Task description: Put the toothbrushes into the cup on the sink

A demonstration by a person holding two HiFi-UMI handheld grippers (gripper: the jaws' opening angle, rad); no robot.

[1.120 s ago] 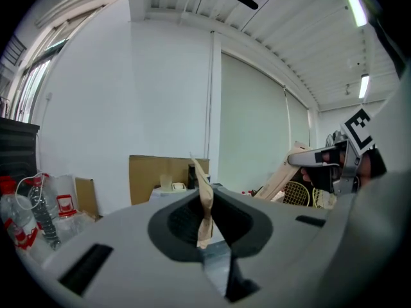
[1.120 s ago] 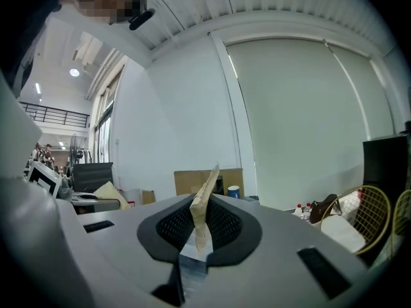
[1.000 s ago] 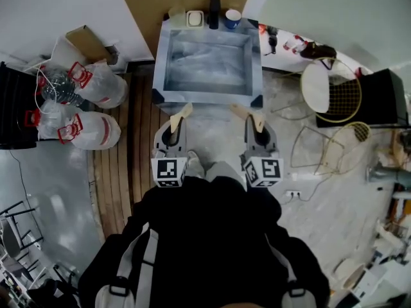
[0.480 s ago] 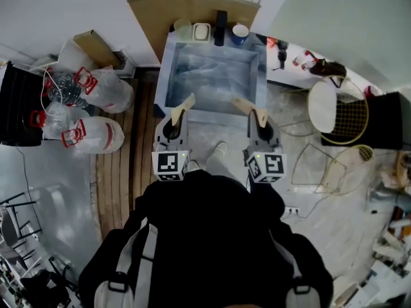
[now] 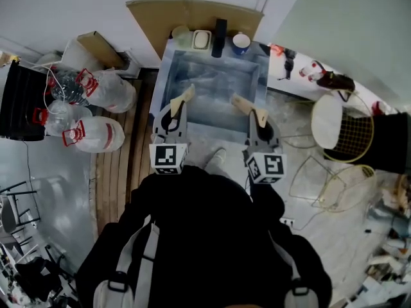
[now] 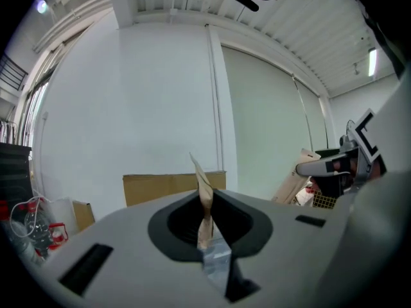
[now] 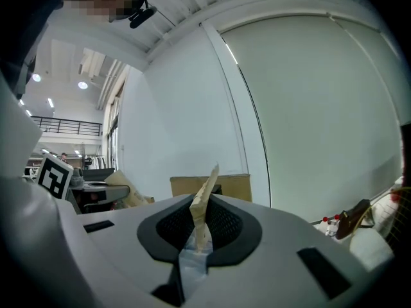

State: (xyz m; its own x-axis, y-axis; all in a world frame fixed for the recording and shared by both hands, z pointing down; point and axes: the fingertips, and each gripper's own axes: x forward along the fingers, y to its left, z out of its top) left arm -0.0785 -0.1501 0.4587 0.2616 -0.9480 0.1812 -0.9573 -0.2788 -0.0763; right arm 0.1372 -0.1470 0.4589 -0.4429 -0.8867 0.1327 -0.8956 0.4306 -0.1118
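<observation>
Steel-grey rectangular sink basin (image 5: 212, 76) at far centre of the head view, set against a white wall, with a brown cardboard sheet (image 5: 192, 11) propped behind it. Along the far rim, from left to right: a pale rounded container (image 5: 180, 36), a white oblong soap dish (image 5: 201, 40), a black upright tap (image 5: 220, 29), then the blue-and-white round cup (image 5: 241, 42) near the far right corner, upright with its mouth facing up.

Over the near left part of the basin, the grey left gripper (image 5: 187, 95), claw narrow, its tan pads (image 6: 204, 197) pressed flat together with nothing to be seen between them. Beside it, over the near right part and well short of the cup, the grey right gripper (image 5: 238, 101), claw likewise pinched to, its tan pads (image 7: 201, 204) touching along their length and gripping nothing visible. Both aimed at the far wall, tips leaning slightly toward each other.

Left of the sink, on brown wooden floor planks (image 5: 125, 153), two clear plastic bags with red handles (image 5: 96, 85), and a black crate (image 5: 19, 101) farther left. Right of the sink, a white round chair with a wire back (image 5: 337, 114).
</observation>
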